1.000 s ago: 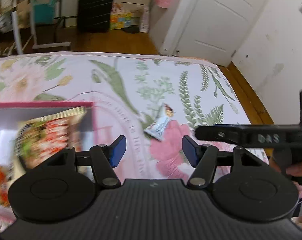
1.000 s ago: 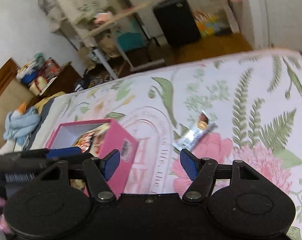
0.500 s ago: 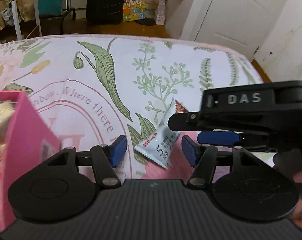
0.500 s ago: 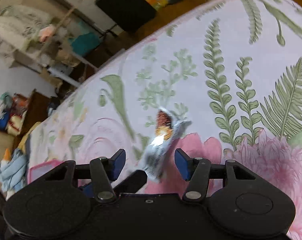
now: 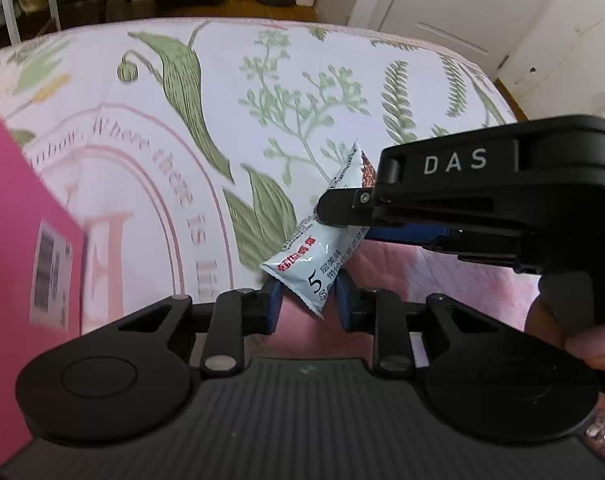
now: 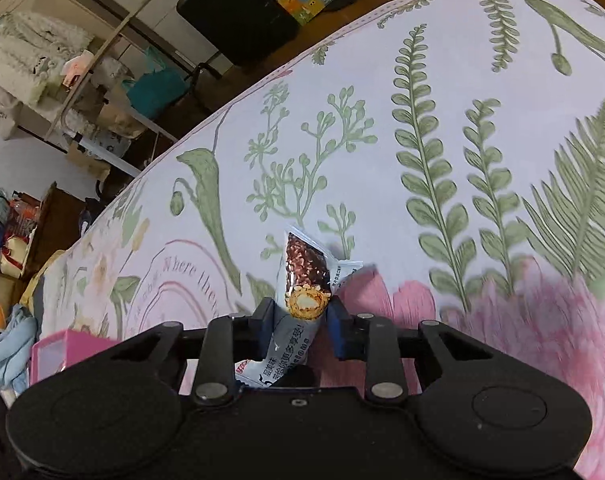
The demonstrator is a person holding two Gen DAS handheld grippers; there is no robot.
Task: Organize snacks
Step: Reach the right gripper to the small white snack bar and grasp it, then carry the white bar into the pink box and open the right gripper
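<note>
A white snack bar packet [image 5: 318, 256] with a chocolate picture lies on the floral bedspread [image 5: 262, 92]. My left gripper [image 5: 308, 306] has its blue pads close around the packet's near end. My right gripper [image 6: 298, 320] is shut on the middle of the same packet [image 6: 302, 280]; its black body marked DAS [image 5: 482, 192] reaches in from the right in the left wrist view. A pink box [image 5: 22, 272] stands at the left, its corner also in the right wrist view [image 6: 58, 354].
Beyond the bed's far edge are a wooden floor, a black suitcase [image 6: 234, 16], a cluttered rack [image 6: 62, 80] and a white door [image 5: 454, 8]. A blue cloth [image 6: 6, 340] lies left of the bed.
Both grippers moved in on the packet and their pads closed around it. The pink box slid toward the left edge of the left wrist view.
</note>
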